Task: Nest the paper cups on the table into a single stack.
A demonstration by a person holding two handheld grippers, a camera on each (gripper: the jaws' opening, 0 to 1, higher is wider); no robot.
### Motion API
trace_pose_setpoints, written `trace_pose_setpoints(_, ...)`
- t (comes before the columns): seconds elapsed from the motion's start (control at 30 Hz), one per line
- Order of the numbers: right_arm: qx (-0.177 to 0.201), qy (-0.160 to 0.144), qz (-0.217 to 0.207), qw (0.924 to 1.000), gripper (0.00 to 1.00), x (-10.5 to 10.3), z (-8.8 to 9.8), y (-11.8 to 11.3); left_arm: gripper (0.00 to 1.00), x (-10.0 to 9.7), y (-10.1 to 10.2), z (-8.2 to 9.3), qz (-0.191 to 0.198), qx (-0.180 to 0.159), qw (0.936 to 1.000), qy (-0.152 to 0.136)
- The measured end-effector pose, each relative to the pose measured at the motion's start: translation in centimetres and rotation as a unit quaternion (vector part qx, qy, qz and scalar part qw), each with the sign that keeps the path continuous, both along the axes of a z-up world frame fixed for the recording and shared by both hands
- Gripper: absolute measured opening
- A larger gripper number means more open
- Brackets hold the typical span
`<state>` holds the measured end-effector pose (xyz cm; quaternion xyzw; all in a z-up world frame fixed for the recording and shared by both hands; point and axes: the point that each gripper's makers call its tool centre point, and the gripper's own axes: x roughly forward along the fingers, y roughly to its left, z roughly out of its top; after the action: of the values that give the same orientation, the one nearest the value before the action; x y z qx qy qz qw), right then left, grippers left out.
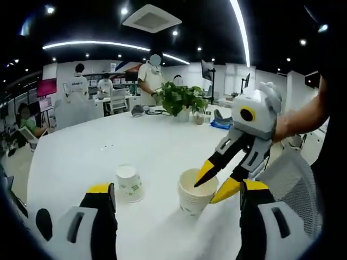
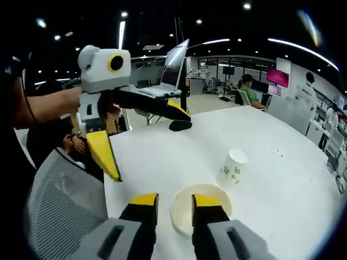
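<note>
Right gripper (image 2: 174, 201): yellow-tipped jaws narrowly parted, one tip over the near rim of the upright paper cup (image 2: 201, 210), the other just outside it; whether they are pinching the wall cannot be told. Seen from the left gripper view, the same right gripper (image 1: 212, 182) reaching down from the right, one yellow tip dipping into the mouth of the upright paper cup (image 1: 196, 199), the other tip outside its rim on the near side.

Left gripper (image 1: 176, 196): jaws spread wide, released, nothing between them but bare table, each tip well apart from both cups. In the right gripper view, the left gripper (image 2: 142, 138) hanging above the table's left edge, jaws splayed far apart, empty.

Inverted paper cup (image 1: 129, 183), white with green print, standing mouth-down on the white table (image 1: 81, 157), beside the upright cup and apart from it; from the other side, the inverted paper cup (image 2: 233, 168) just beyond the upright one. White table (image 2: 287, 195) otherwise broad and round-edged.

Mesh chair back (image 2: 59, 211) at the near table edge. Potted plant (image 1: 181, 100) at the far end of the table, open laptop (image 2: 171, 76) on the other far side, people standing and seated beyond in a bright office.
</note>
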<state>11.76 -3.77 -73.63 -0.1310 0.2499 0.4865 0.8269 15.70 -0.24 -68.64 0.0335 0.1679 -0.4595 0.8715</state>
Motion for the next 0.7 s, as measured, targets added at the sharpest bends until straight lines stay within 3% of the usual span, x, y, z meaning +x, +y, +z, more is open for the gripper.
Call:
trace_pose_setpoints(0.1, 0.011, -0.012, -0.016, 0.9997, 0.35, 0.1, 0.7, -0.7, 0.93, 2.0, -0.1, 0.0, 0.012, -0.005, 0.9999, 0.003)
trace_pose_setpoints(0.2, 0.022, -0.023, -0.032, 0.999, 0.43, 0.1, 1.4, -1.5, 0.92, 3.7, -0.3, -0.7, 0.009, 0.019, 0.9998, -0.007)
trace_pose_setpoints(0.3, 0.062, -0.023, -0.036, 0.9971, 0.48, -0.3, 2.4, -1.6, 0.9, 4.9, -0.6, -1.5, 0.007, 0.026, 0.9996, -0.006)
trace_pose_setpoints(0.37, 0.068, -0.029, -0.046, 0.9962, 0.49, -0.4, 2.7, -2.2, 0.89, 5.2, -0.9, -1.6, 0.002, 0.03, 0.9995, -0.006)
trace_pose_setpoints(0.5, 0.081, -0.049, -0.064, 0.9935, 0.6, -0.7, 3.6, -3.0, 0.87, 7.4, -0.9, -4.1, 0.008, 0.055, 0.9984, 0.001)
trace_pose_setpoints(0.7, 0.081, -0.057, -0.086, 0.9914, 0.7, -1.0, 3.9, -4.5, 0.79, 9.8, -1.4, -5.9, 0.016, 0.062, 0.9978, 0.014)
